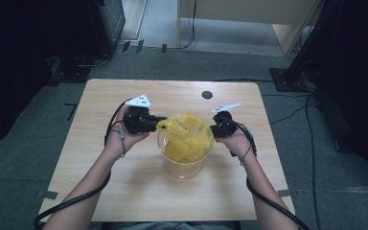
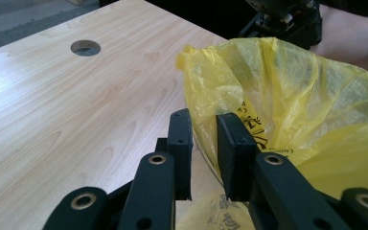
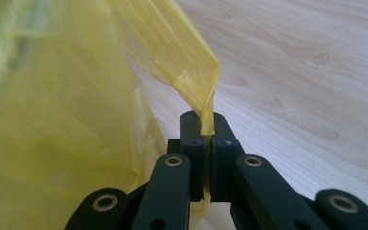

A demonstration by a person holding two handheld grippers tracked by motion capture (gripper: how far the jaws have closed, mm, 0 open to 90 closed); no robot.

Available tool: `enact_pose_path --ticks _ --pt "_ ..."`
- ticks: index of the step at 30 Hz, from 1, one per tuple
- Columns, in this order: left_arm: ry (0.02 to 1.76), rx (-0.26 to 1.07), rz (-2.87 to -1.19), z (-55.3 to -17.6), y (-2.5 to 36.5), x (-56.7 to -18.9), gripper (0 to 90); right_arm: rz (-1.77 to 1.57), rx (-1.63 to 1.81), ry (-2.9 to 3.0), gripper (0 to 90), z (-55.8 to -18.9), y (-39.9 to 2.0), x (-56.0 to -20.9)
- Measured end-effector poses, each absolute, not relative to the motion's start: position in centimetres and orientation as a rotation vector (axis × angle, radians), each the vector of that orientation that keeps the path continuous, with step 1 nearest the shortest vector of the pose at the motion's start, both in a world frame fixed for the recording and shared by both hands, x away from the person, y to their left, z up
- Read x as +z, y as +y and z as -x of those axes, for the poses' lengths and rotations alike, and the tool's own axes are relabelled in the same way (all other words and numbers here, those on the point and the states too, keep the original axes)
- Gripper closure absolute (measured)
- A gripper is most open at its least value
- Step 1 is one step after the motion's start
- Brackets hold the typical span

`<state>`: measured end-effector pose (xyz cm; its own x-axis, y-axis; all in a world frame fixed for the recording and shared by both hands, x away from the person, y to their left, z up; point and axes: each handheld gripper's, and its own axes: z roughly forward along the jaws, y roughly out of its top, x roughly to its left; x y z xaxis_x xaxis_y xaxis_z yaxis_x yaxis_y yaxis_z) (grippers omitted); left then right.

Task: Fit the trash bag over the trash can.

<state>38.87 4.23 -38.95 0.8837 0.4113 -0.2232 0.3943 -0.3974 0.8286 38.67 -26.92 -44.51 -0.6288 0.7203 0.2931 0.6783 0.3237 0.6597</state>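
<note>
Near the desk's middle, the yellow bag lines a bucket; the right gripper is clenched on its rim, the left gripper, jaws parted, seemingly straddles the opposite rim, apparently to stretch it over.

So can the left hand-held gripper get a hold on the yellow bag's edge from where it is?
Probably yes: the left hand-held gripper already straddles the yellow bag edge, jaws parted, nothing between them but plastic.

the high view looks forward and down from above the person's side onto the whole counter. each gripper view sits low and close behind its own jaws, and all three views share the yellow bag.
</note>
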Motion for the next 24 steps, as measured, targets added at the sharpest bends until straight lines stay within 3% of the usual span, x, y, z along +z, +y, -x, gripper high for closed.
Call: enact_pose_path --ticks 8,19,24 --pt "0.618 -0.019 -1.967 -39.2 4.8 -38.7 86.9 -1.281 1.272 2.440 86.2 -37.7 -27.4 -45.3" --pt "0.618 -0.040 -1.899 -39.0 6.1 -38.5 90.0 -1.226 1.388 2.258 83.5 -36.7 -28.6 -44.4" --pt "0.618 -0.040 -1.928 -39.0 6.1 -38.7 90.0 -1.228 1.347 2.318 86.8 -36.5 -28.4 -44.8"
